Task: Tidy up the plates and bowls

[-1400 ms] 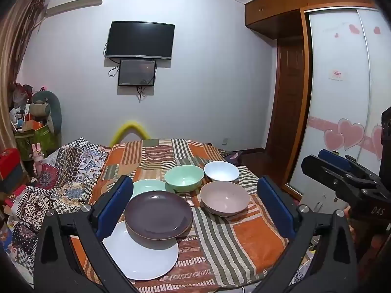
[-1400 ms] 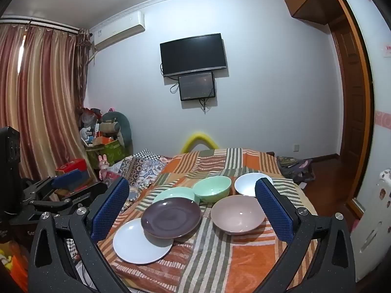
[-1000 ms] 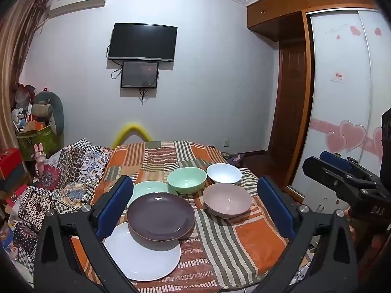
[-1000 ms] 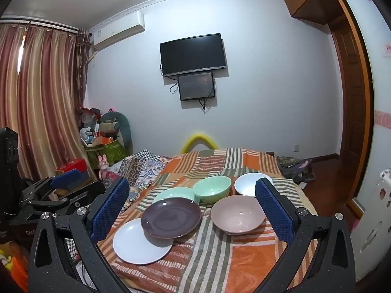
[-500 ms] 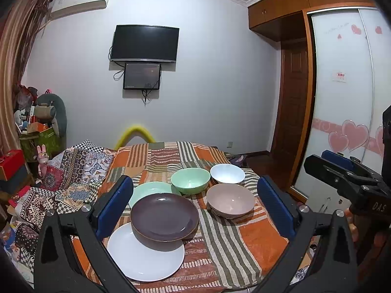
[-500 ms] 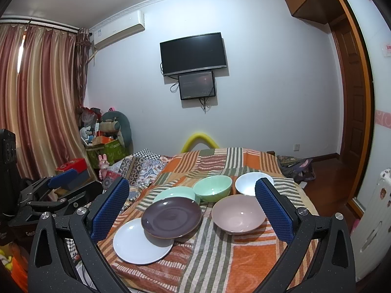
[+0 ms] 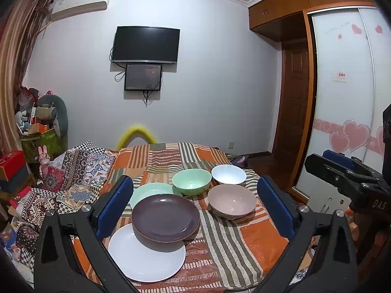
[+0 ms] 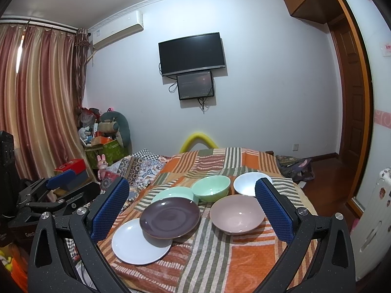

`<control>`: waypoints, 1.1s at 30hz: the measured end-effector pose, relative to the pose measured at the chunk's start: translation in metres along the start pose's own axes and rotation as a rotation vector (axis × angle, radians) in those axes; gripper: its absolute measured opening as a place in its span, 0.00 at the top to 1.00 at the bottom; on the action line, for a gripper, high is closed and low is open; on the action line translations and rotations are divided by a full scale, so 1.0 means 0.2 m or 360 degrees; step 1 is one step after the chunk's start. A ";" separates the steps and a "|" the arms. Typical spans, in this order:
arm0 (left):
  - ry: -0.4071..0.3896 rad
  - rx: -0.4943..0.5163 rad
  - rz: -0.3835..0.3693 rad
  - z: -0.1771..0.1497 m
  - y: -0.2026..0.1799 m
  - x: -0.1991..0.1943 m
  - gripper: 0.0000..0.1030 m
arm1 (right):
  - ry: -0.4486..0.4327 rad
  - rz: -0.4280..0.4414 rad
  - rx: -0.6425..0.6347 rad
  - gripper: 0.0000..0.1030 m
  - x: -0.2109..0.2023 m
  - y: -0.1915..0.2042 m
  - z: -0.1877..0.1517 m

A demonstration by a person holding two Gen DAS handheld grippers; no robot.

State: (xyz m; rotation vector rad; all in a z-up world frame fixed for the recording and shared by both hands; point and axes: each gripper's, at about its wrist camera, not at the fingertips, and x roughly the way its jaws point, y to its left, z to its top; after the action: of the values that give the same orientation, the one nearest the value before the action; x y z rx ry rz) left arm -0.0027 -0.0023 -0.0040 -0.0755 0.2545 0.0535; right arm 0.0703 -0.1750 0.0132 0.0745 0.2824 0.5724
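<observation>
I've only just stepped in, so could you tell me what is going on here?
A person holds two grippers over a bed set with dishes. The left gripper and right gripper both have their jaws open and hold nothing. Three plates overlap on the left: the brown plate rests on the white plate and green plate. Three bowls sit separately to the right. Nothing is stacked yet.

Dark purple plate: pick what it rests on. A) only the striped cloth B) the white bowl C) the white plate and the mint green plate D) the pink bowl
C: the dark purple plate overlaps the white plate in front and the mint green plate behind it.
</observation>
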 end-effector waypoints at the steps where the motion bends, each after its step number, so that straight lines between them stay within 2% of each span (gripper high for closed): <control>1: 0.0001 0.0001 -0.0001 0.00 0.00 0.00 0.00 | -0.0001 -0.0002 0.0000 0.00 0.00 0.00 0.00; 33: 0.0009 -0.0025 -0.0017 0.01 0.02 0.01 0.00 | 0.0006 -0.0001 -0.0001 0.00 0.00 0.00 -0.01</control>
State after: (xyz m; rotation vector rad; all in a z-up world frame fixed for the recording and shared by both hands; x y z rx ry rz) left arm -0.0010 0.0019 -0.0020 -0.0928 0.2593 0.0446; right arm 0.0708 -0.1754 0.0111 0.0726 0.2860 0.5718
